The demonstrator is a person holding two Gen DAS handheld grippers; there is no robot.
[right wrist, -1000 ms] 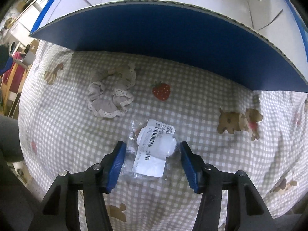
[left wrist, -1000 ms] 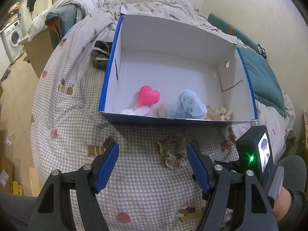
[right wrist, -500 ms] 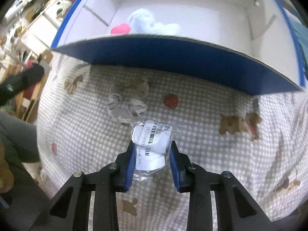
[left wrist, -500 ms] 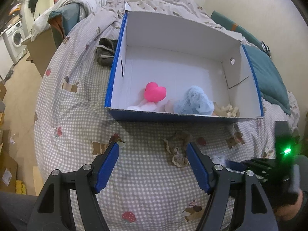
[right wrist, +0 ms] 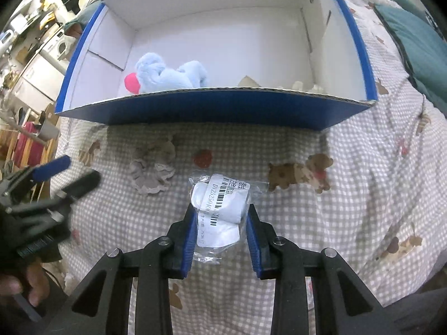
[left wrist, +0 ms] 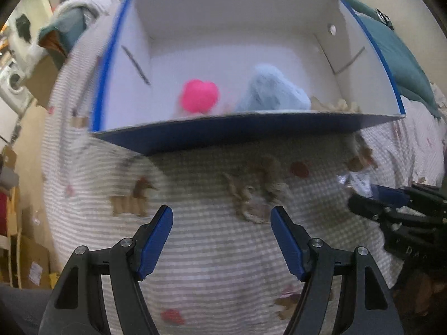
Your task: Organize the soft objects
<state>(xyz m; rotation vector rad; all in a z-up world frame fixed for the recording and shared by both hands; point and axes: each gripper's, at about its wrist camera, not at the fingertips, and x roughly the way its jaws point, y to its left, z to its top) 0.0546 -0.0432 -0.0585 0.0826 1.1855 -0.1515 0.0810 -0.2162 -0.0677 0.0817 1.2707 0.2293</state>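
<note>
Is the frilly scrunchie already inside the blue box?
No: the frilly scrunchie lies on the checked bedspread in front of the blue box.

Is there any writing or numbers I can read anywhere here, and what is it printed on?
"DYZ25040..." on the white label of the clear packet pinched in the right gripper; its last characters are cut off.
Barcode and small characters on the same label: too small to read.
"DA..." on the right gripper's body in the left wrist view: too blurred to read.
Blue box: no writing visible.

I read a barcode and "DY25504…" on the white label (right wrist: pixel 223 199) of the clear-bagged packet (right wrist: pixel 219 215); the rest is illegible.
</note>
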